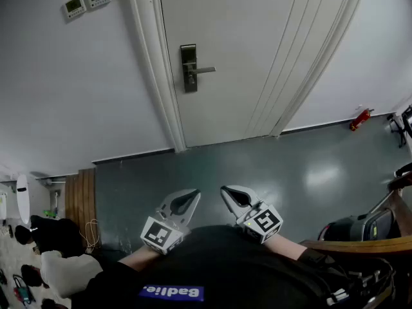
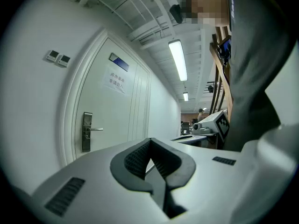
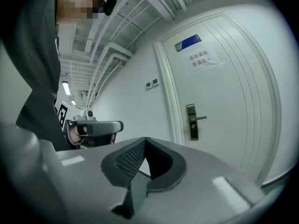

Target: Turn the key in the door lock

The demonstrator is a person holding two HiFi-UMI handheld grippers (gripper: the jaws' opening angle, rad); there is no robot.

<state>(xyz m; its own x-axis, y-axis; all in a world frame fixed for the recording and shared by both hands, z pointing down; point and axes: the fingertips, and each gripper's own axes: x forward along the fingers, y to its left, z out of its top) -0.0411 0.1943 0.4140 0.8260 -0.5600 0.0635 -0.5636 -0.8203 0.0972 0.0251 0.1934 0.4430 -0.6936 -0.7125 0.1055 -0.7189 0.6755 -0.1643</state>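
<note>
The door lock (image 1: 188,67) is on the closed door (image 1: 251,56), well away from both grippers. Its long plate stands upright and its lever (image 1: 203,70) lies level, pointing away from the door's edge. The left gripper (image 1: 184,201) and right gripper (image 1: 234,197) sit close by the person's chest, jaws together on nothing.

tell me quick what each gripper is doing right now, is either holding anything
Left gripper: closed, holding nothing.
Right gripper: closed, holding nothing.

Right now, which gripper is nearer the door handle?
Left, slightly: the left gripper is in line with the door handle, the right gripper off to its right; both far away.
</note>
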